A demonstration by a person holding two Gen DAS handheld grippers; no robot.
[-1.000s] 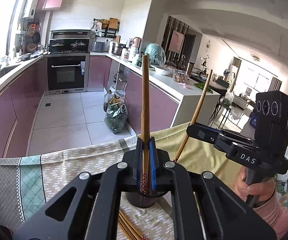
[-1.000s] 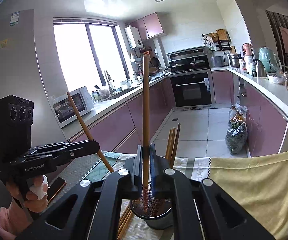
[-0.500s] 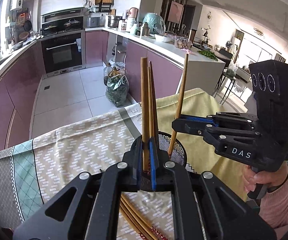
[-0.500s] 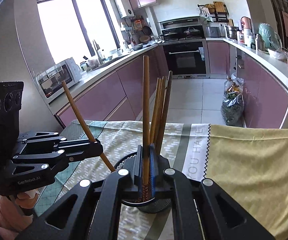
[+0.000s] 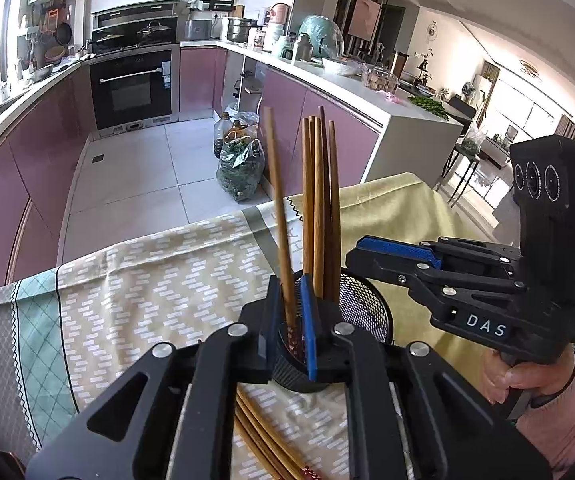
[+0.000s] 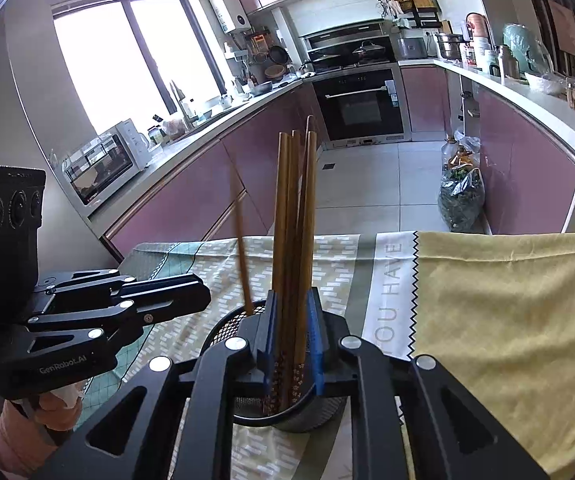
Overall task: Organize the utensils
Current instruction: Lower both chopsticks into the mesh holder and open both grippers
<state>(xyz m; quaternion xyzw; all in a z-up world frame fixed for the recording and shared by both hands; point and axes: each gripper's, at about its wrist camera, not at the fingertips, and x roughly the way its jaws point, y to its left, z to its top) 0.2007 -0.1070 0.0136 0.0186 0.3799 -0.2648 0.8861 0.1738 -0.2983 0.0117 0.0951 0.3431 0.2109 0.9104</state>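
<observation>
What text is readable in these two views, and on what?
"DAS": white letters on the side of the right claw.
"GenRobot.AI": on the side of the left claw.
"YOU HAVE": grey capitals on the white band of the tablecloth, partly hidden at the lower end.
Stickers on the oven door: too small to read.
Marking on the wall water heater: too small to read.

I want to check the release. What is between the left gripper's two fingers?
In the left wrist view, one chopstick stands between the opening left gripper fingers, its lower end in the mesh holder.
</observation>
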